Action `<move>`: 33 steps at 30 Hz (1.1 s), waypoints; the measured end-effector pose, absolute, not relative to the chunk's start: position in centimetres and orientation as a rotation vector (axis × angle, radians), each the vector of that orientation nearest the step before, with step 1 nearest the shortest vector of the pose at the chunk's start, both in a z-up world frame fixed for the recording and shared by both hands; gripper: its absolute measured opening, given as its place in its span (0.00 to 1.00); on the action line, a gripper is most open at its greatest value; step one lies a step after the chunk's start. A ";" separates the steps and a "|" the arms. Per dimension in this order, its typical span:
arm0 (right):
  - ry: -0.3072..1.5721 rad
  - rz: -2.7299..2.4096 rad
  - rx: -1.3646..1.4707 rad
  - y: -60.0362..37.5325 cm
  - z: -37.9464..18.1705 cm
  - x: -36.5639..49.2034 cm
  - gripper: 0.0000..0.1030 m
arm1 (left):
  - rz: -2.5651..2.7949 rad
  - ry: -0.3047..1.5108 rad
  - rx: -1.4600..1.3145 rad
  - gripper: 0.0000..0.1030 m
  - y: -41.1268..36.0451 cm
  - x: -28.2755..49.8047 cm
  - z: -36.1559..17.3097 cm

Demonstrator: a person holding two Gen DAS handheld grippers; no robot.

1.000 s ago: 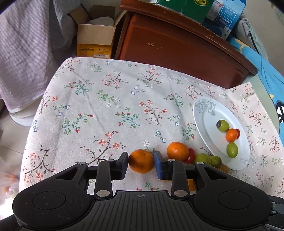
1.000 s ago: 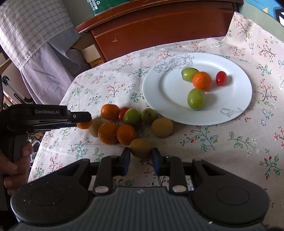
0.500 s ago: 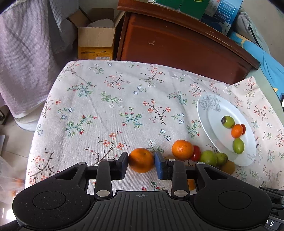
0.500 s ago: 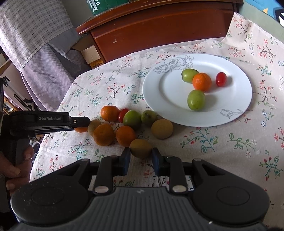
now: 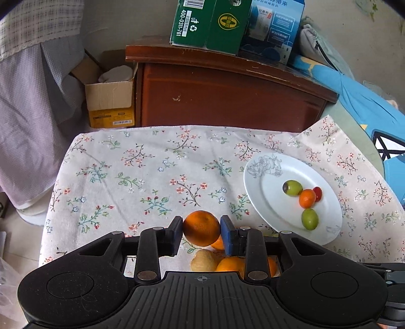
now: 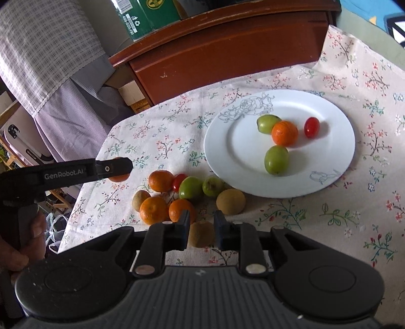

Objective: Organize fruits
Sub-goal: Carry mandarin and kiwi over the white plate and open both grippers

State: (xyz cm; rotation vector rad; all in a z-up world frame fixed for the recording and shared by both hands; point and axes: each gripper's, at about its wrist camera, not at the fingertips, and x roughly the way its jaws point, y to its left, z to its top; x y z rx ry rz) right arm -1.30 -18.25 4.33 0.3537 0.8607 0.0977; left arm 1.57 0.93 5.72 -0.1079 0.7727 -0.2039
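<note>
My left gripper (image 5: 201, 229) is shut on an orange (image 5: 201, 226) and holds it above the floral cloth; the right wrist view shows that gripper (image 6: 119, 172) at the left with the orange (image 6: 117, 177) in it. The jaws of my right gripper (image 6: 201, 231) are closing, and the pads press on a brown fruit (image 6: 201, 235) that rests on the cloth. Just beyond lies a pile of loose fruit (image 6: 187, 189): oranges, green fruits, a small tomato and brown ones. A white plate (image 6: 227, 141), also (image 5: 268, 177), holds two green fruits, one orange and a tomato.
A dark wooden cabinet (image 5: 227, 96) stands behind the table with green and blue cartons (image 5: 210, 22) on top. A cardboard box (image 5: 108, 101) and a hanging checked cloth (image 5: 25, 101) are at the back left. A hand (image 6: 30, 243) holds the left gripper's handle.
My left gripper has risen with the orange, lifting it off the cloth above the fruit pile. My right gripper has stayed put, its jaws tightening a little on the brown fruit.
</note>
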 end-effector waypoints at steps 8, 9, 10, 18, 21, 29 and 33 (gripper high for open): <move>0.877 0.105 0.302 -17.5 3.7 -1.3 0.33 | -0.192 0.772 -0.115 0.29 1.3 1.6 5.9; 0.879 0.105 0.301 -17.5 3.6 -1.3 0.36 | -0.193 0.772 -0.115 0.29 1.2 1.6 5.9; 0.881 0.108 0.304 -17.4 3.5 -1.3 0.38 | -0.194 0.771 -0.117 0.29 1.2 1.5 5.9; 0.889 0.149 0.277 -16.4 3.1 -1.4 0.27 | -0.202 0.769 -0.104 0.29 0.6 1.3 5.9; 0.883 0.156 0.245 -16.0 3.2 -1.4 0.25 | -0.213 0.766 -0.100 0.29 0.2 1.3 6.0; 0.777 0.074 0.304 -18.8 6.4 -1.1 0.25 | -0.281 0.759 -0.136 0.29 -1.0 1.8 6.9; 0.707 0.029 0.314 -21.0 9.0 -0.9 0.25 | -0.340 0.756 -0.123 0.29 -2.5 2.6 7.8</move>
